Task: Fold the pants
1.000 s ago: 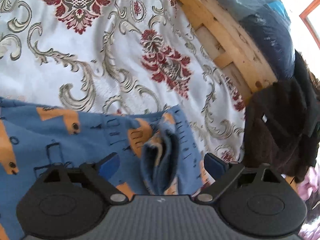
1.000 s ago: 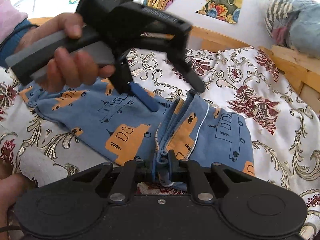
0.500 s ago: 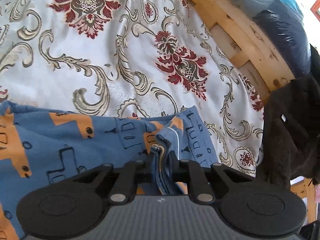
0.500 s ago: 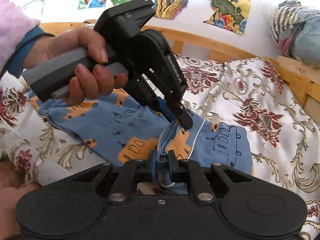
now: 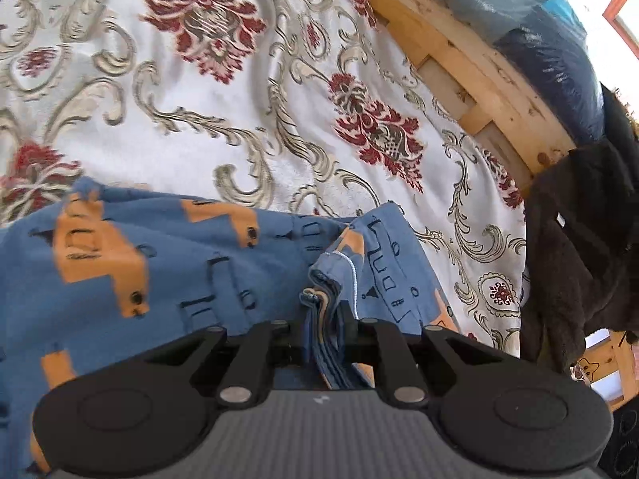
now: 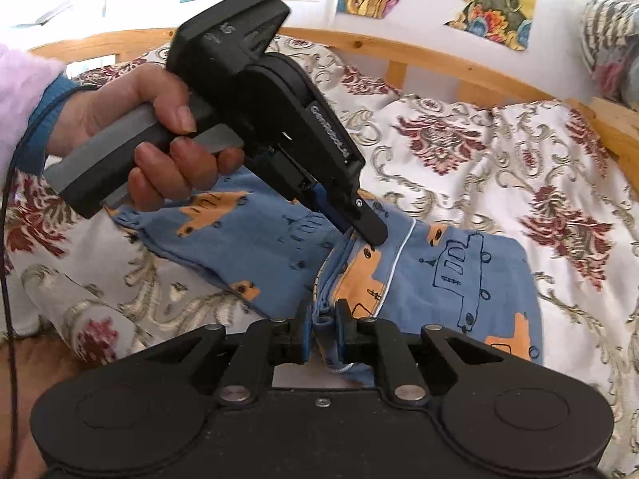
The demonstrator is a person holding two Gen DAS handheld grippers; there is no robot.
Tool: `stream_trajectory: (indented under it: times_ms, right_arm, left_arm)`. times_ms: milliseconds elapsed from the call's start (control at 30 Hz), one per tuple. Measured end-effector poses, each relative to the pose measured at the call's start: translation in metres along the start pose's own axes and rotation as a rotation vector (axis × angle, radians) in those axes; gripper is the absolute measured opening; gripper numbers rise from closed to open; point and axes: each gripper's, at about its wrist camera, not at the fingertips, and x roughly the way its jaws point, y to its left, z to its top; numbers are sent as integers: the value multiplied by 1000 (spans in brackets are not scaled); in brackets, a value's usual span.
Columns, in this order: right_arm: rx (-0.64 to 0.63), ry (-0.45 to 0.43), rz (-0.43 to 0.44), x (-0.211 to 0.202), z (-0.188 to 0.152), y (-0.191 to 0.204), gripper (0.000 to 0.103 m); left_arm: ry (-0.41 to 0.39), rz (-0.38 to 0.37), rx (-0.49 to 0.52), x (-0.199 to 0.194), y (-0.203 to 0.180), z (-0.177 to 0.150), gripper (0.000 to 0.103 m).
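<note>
Blue pants [image 5: 167,267] printed with orange and outlined trucks lie on a patterned bedspread. In the left wrist view my left gripper [image 5: 322,325] is shut on a bunched ridge of the pants' layered edge, with white piping beside it. The right wrist view shows the same pants [image 6: 459,275] and my right gripper [image 6: 323,325] shut on the near end of that ridge. A hand holds the left gripper [image 6: 361,225] there, its fingers pinching the far end of the ridge. The ridge stands lifted between the two grips.
A white bedspread [image 5: 191,92] with red and beige ornaments covers the bed. A wooden bed rail [image 5: 459,56] runs along the far side, with a dark garment [image 5: 579,239] draped at the right. In the right wrist view a wooden headboard rail [image 6: 419,54] stands before a wall with posters.
My left gripper, open a second ago around the fabric ridge, has shut on it. The right gripper has kept its hold, and the pinched ridge now sits slightly higher.
</note>
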Motion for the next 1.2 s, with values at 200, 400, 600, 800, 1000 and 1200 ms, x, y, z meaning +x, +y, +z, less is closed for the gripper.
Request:
stream_trajectory:
  times_ms: [200,400,600,800,1000,1200]
  right_arm:
    - [0,-1,75,8,24,26,12]
    - [-40,22,128,26,41,48,12]
    - [-71,50,146,36,46,64,12]
    - [-97,62,176,39,43,70,32]
    - [-120,-35,25,4,46,27,57]
    - [48,66,-146,41,47,-55,56]
  left_arm:
    - [-35,28,-31,-32,29,-10,13]
    - [-24,37,-53,-49,58,-12,13]
    - [-36,41,-43,-60,70,-18,14]
    - [-104,35,-114,-75,81,-31,32]
    - [-270,55,-149,-117,56,-62,51]
    - [-224,-72,-144,-85,28,-84,58]
